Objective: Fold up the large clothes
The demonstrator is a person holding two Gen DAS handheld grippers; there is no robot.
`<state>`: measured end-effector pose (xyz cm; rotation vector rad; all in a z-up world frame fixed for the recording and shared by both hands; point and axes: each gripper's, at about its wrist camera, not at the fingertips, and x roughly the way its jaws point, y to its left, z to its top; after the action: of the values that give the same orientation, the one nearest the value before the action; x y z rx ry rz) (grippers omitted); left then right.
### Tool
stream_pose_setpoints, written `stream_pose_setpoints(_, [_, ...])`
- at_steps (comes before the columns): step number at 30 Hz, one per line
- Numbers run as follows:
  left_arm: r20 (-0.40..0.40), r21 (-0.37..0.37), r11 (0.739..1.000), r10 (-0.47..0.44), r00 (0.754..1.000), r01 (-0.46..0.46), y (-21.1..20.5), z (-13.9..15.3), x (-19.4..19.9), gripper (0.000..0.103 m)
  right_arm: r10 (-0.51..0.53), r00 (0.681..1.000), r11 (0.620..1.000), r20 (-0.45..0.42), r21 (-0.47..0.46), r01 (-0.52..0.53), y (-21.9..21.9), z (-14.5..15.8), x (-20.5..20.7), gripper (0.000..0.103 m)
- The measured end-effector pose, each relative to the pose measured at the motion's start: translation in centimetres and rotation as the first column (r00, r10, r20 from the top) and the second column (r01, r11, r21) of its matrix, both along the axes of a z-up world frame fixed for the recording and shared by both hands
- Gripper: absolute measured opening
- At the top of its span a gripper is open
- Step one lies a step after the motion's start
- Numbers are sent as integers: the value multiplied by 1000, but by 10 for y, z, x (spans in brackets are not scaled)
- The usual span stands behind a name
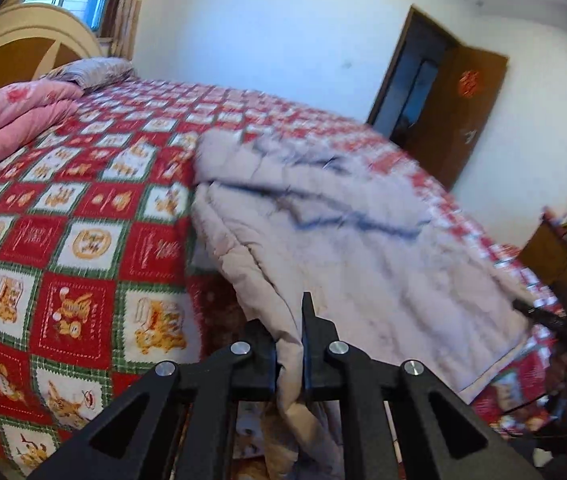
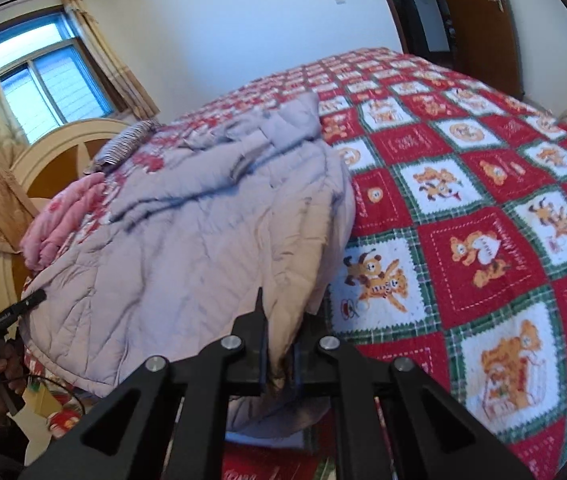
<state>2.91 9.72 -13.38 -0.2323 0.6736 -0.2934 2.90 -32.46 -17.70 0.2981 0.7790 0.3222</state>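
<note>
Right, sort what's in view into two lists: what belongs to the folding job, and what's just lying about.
Belongs to the job:
- pale padded coat, spread on the bed
- left claw, shut on the coat's edge
- right claw, shut on the coat's edge

Just lying about:
- checked red bedspread
- pink quilt
- striped pillow
- brown door

Bare checked bedspread is lying open to the right of the quilted coat, giving a hand-held gripper free passage there. Left of the coat, a pink duvet and striped pillow are blocking the headboard end.
</note>
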Motion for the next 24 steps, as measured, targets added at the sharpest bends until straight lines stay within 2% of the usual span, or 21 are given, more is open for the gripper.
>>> stream_pose_setpoints(4, [69, -27, 999, -28, 997, 30, 6, 32, -15, 7, 14, 998, 1000, 54, 15, -14, -2, 23, -18, 11])
stream_pose_setpoints(9, [144, -55, 998, -16, 989, 24, 19, 66, -27, 7, 15, 989, 999, 146, 37, -20, -7, 61, -39, 11])
stream_pose_setpoints(11, [179, -36, 999, -16, 984, 23, 19, 75, -22, 7, -7, 982, 999, 187, 53, -3, -9, 75, -42, 11])
stream_pose_setpoints(13, [200, -8, 1000, -11, 980, 13, 16, 78, 2, 7, -25, 975, 999, 221, 45, 16, -9, 88, -35, 11])
stream_pose_setpoints(15, [200, 12, 1000, 2, 980, -5, 16, 76, 33, 8, -39, 968, 999, 246, 30, 33, -6, 99, -13, 10])
stream_pose_setpoints(17, [203, 13, 1000, 14, 979, -17, 19, 74, 66, 8, -59, 965, 998, 254, 35, 52, -7, 105, 27, 10])
stream_pose_setpoints(18, [204, 18, 999, 26, 979, -30, 21, 73, 85, 12, -66, 966, 997, 252, 41, 58, -9, 107, 44, 10])
stream_pose_setpoints(20, [202, 7, 999, 44, 978, -47, 22, 74, 109, 12, -78, 964, 997, 256, 40, 70, -7, 114, 74, 10])
stream_pose_setpoints(22, [185, 39, 996, 66, 980, -74, 19, 75, 137, 16, -89, 963, 996, 256, 17, 88, -2, 118, 104, 10])
stream_pose_setpoints(24, [163, 16, 996, 86, 983, -89, 20, 75, 157, 18, -101, 962, 995, 254, 3, 103, 3, 120, 134, 10])
